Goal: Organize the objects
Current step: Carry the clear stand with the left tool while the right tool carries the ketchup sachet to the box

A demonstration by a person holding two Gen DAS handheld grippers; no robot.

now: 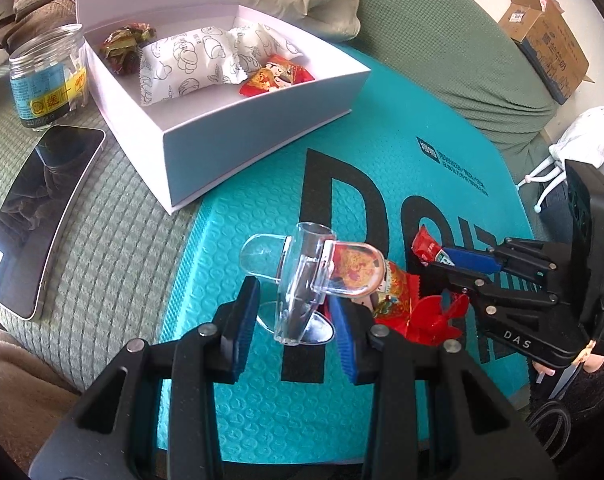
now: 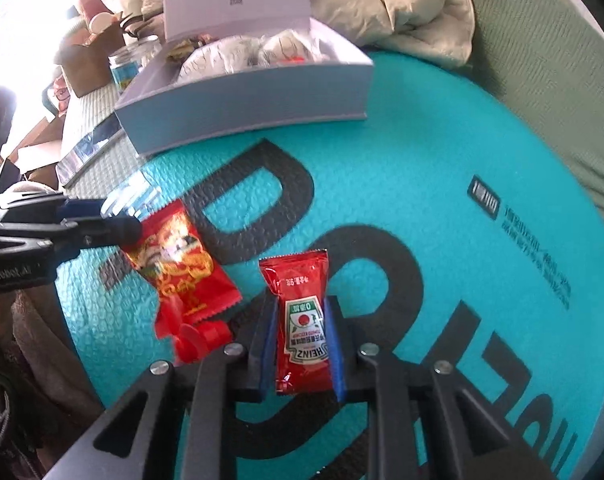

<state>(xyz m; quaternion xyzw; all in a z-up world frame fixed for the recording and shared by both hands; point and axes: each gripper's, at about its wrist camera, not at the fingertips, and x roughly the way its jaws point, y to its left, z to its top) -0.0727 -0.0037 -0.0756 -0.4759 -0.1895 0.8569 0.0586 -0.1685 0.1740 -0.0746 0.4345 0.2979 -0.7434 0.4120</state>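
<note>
My left gripper (image 1: 292,292) is shut on a clear plastic clip (image 1: 302,276) and holds it just above the teal mat (image 1: 262,420). Beside the clip lies a red printed snack packet (image 1: 398,292), with a crumpled red wrapper (image 1: 434,320) at its end. In the right wrist view my right gripper (image 2: 300,300) is shut on a red Heinz ketchup packet (image 2: 302,332), which sticks out beyond the pads. The snack packet (image 2: 174,256) lies to its left, under the left gripper (image 2: 122,220). An open white box (image 1: 262,120) at the back holds wrapped snacks.
A clear jar (image 1: 46,76) with a blue label and a phone (image 1: 42,216) lie left of the box on the green cover. A cardboard box (image 1: 542,40) stands far right. Beige bedding (image 2: 402,0) is piled behind the white box (image 2: 242,96).
</note>
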